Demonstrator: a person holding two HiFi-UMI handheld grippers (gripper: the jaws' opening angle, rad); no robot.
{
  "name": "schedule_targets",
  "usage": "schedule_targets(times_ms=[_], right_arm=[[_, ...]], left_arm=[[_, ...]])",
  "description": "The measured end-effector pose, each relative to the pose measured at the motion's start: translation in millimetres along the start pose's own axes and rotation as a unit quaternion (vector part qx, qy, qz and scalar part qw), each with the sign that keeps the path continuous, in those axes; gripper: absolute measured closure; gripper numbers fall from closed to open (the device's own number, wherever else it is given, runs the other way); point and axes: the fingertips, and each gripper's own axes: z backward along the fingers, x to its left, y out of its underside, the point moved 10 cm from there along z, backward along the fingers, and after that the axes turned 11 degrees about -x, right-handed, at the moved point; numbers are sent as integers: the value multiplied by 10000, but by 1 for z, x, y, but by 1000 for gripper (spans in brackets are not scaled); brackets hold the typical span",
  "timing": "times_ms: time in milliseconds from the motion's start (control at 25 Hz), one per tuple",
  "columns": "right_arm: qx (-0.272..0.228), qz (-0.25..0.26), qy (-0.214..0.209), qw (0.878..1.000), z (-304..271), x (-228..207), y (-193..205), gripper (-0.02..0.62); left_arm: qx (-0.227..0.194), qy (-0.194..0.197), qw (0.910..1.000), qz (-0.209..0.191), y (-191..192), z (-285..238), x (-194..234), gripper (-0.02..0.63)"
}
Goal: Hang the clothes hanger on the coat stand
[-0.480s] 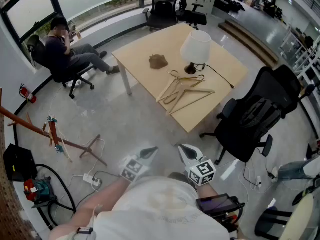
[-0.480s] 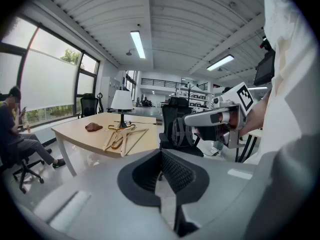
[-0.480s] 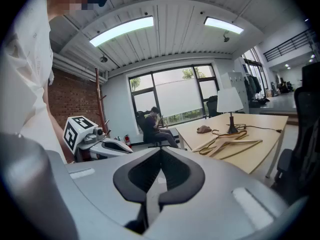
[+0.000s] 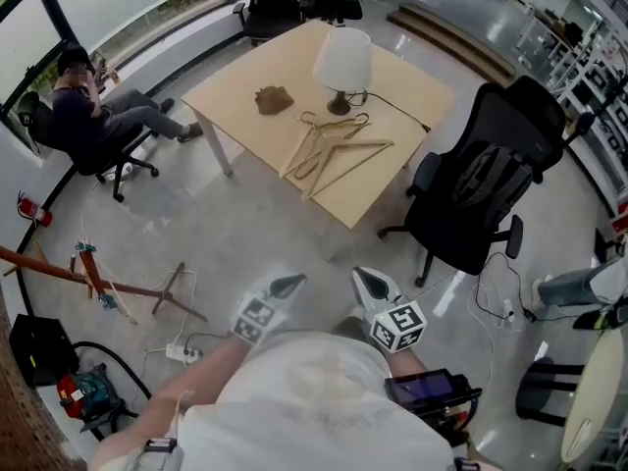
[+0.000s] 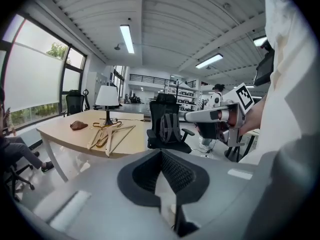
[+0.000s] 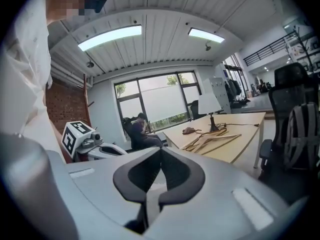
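Head view, nearest the viewer: the left gripper (image 4: 289, 285) and the right gripper (image 4: 366, 281) are held side by side close to the person's torso, above the bare floor (image 4: 285, 234), with their tips pointing toward the table. In the left gripper view its two jaws are pressed together at the tips, with nothing between them. The right gripper view shows the same: jaws closed on each other and empty. Neither gripper touches any object.

Left of the grippers: the coat stand (image 4: 118, 285). Its cross foot rests on the floor, and its reddish wooden pole runs out to the view's left edge. It is well apart from the table.

Middle distance: a light wooden table (image 4: 245, 77), set corner-on to the viewer. The wooden clothes hangers (image 4: 332, 150) lie flat in a loose, overlapping heap by the table's near edge, just in front of the lamp (image 4: 342, 62), with their hooks toward the lamp's base. A small brown lump (image 4: 274, 99) lies to the left of the lamp, apart from the hangers. A black office chair (image 4: 481, 189) stands off the table's right corner.

Far left, by the window: a seated person (image 4: 83, 116) on a wheeled chair.
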Motion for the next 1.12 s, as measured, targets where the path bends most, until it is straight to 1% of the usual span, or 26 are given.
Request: schedule_targets(times_ms=[200,320,440,560,800,920,1040,1120], right_arm=[[37,31,92,9999,15,-15,-1,581],[78,79,66,9999,24,-29,-5,581],[114,238,-48,9996,34,-53,-13,581],[23,296,-83,9995,43,-84,-27,581],[-140,332,-198,9992,52,-142,-54,581],[-187,289,-238,9991,59,-166,-62,581],[-302,259,-354,9986,42,-193,-78,581],[-313,210,-490,9981,32,-202,-87,581]], left_arm=[[66,112,9999,-16,-2,-21,-12,604],[83,107,9999,-2,-5,-40,-23,604],[24,69,10000,10,-12,-67,-36,604],[-72,28,10000,-8,-26,-98,-49,604],[-295,-232,9993,-2,-50,-144,-68,604],[-263,-382,9989,83,-55,-159,-75,604],[-403,-633,9972,33,-74,-178,-60,604],[-490,-824,9954,-32,-88,-184,-56,604]])
